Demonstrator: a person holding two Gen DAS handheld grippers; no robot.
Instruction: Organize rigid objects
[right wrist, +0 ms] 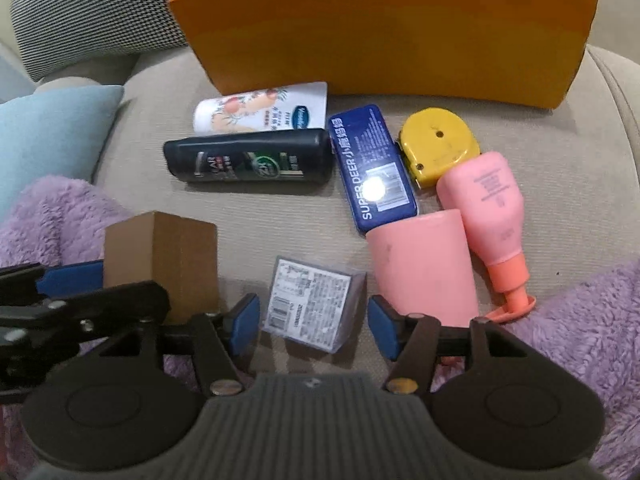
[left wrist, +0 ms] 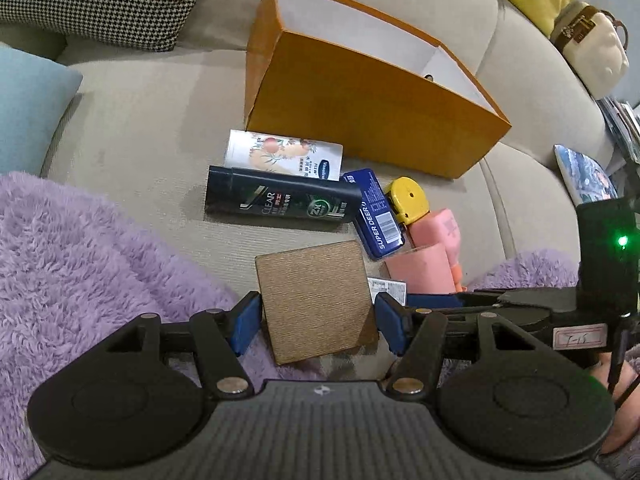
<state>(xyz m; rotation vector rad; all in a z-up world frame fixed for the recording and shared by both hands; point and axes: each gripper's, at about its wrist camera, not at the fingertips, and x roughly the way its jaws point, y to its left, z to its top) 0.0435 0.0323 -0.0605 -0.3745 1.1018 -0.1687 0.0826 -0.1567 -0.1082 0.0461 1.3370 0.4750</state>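
Left gripper (left wrist: 316, 322) is clamped on the brown wooden block (left wrist: 316, 300) – both blue pads touch its sides, lower centre of the left wrist view, block tilted. In the right wrist view the same block (right wrist: 168, 264) sits at lower left, pinched by the left tool's blue pad (right wrist: 70, 278).

Right gripper (right wrist: 312, 320) is released: jaws stand apart around a small clear packet with a printed label (right wrist: 312, 304), lower centre of the right view, gaps visible on both sides, pads not pressing.

Rest of the items lie loose on the beige sofa seat (left wrist: 140, 128), mid-frame in both views:
- black shampoo bottle (right wrist: 248, 156), on its side, centre
- white lotion tube (right wrist: 260, 110) just above it, touching
- blue tin (right wrist: 372, 168), right of the bottle
- yellow tape measure (right wrist: 438, 144), right of the tin
- pink pump bottle (right wrist: 492, 208), nozzle toward the bottom of the frame
- pink cup (right wrist: 420, 264) on its side, against the tin and the pump bottle

Orange box (left wrist: 360, 100) – open top, white inside – stands at upper centre behind the items. Purple fluffy blanket (left wrist: 80, 272) fills the lower left of the left view.
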